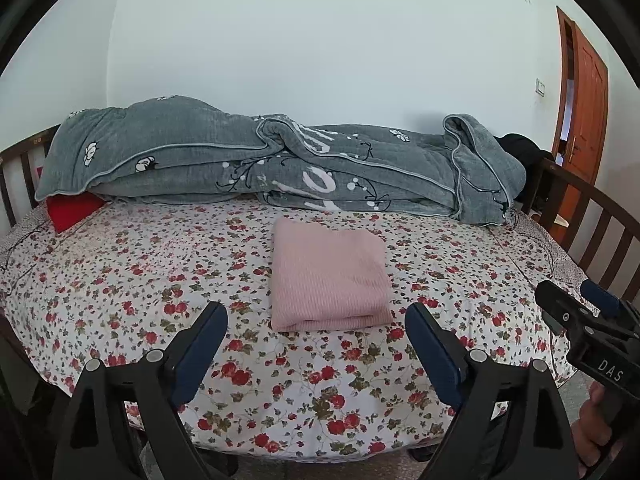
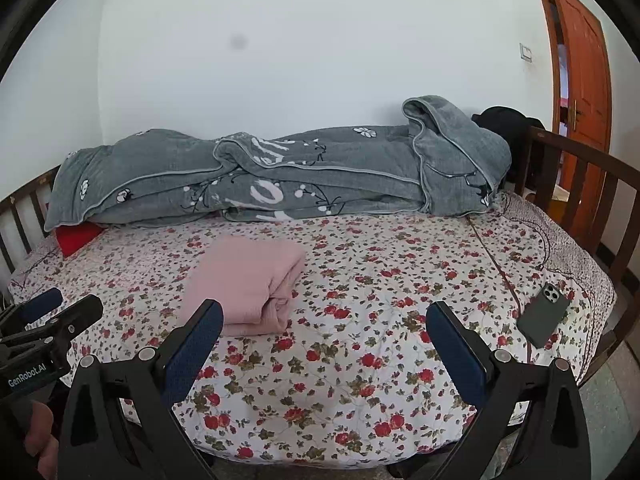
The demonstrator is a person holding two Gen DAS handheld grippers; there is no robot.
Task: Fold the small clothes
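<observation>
pink folded garment (image 1: pixel 330 274) lies on the floral bedsheet (image 1: pixel 120 280); left gripper (image 1: pixel 316 330) and right gripper (image 2: pixel 324 330) hover apart from it, jaws wide, holding nothing.

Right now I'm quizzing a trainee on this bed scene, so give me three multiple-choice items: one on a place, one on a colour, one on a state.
1. Where does the phone lie?
A. on the grey quilt
B. on the floral sheet near the bed's right edge
C. on the pink garment

2. What colour is the folded garment?
A. pink
B. green
C. yellow

3. How does the left claw stand?
A. shut on the garment
B. shut on nothing
C. open, holding nothing

Answers: 1 B, the phone rests on the floral sheet, apart from the garment. 2 A, it is plain pink. 3 C, the fingers stand wide apart with only sheet between them; the right claw is open too.
</observation>
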